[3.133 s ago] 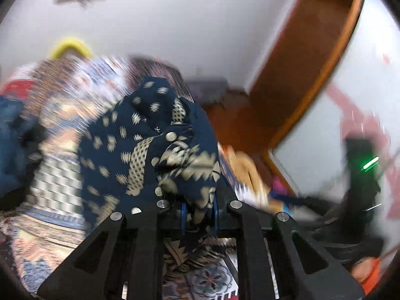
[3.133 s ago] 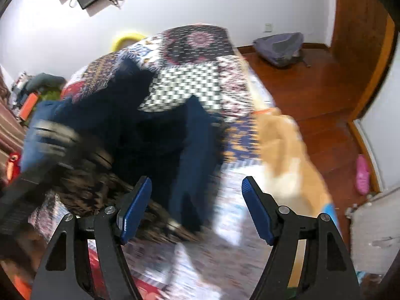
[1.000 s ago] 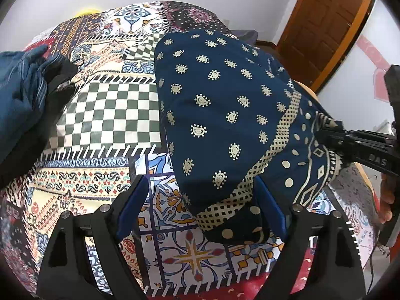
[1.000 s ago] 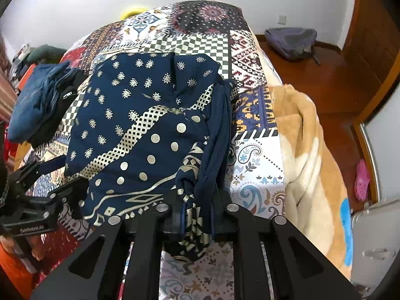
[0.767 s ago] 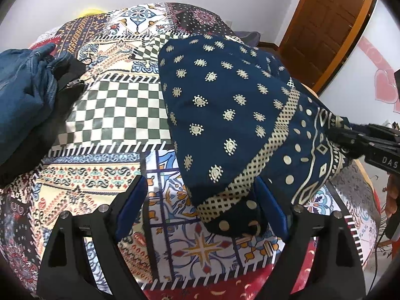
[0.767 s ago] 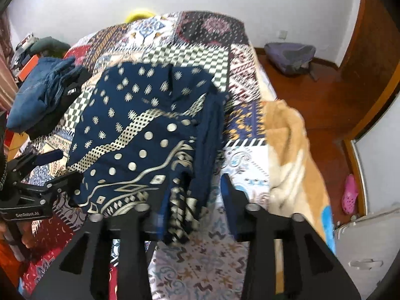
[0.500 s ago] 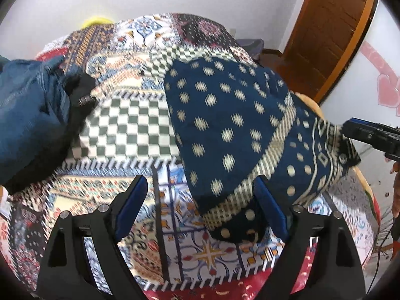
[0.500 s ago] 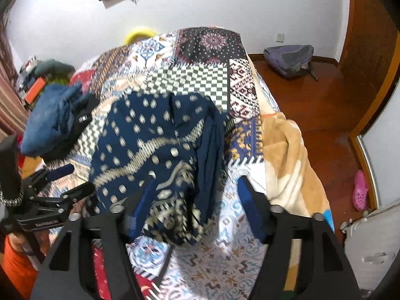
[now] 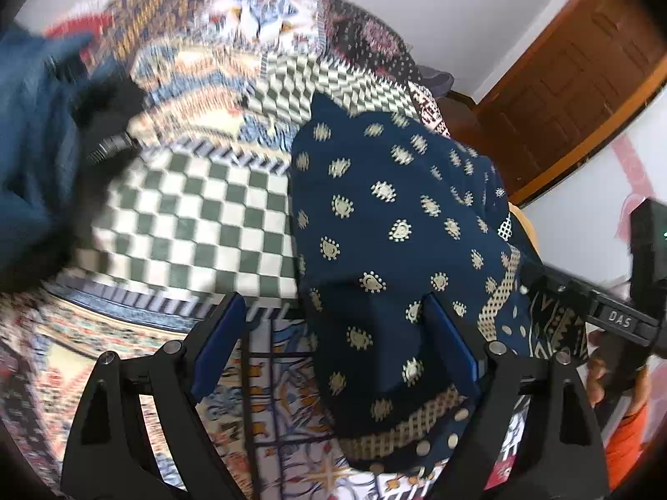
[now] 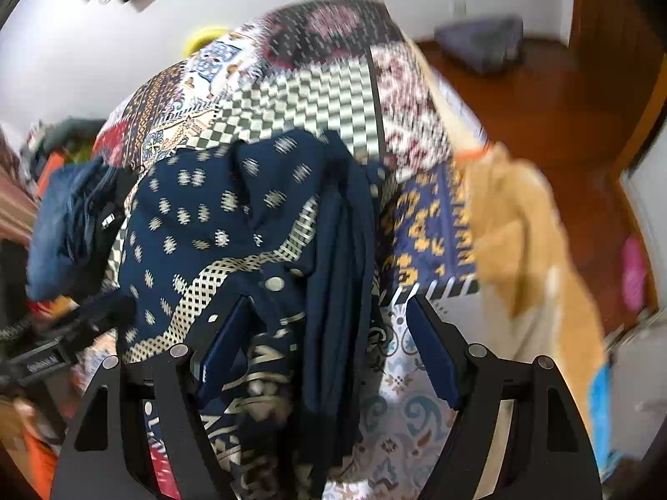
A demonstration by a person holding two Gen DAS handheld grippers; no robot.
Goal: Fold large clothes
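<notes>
Both wrist views look closely down on the navy garment (image 9: 396, 216) (image 10: 233, 225)

the navy printed garment (image 9: 387, 225), once clamped by the left gripper (image 9: 333, 346) then the right gripper (image 10: 329, 346), has been released; both jaws now spread.

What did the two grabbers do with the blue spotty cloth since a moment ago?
A second ago the right gripper was pinching the navy patterned garment; it has let go and now stands open around the bunched edge. The left gripper was already open and has moved in over the near corner. The garment still lies on the patchwork bedspread, with the blue jeans beside it.
</notes>
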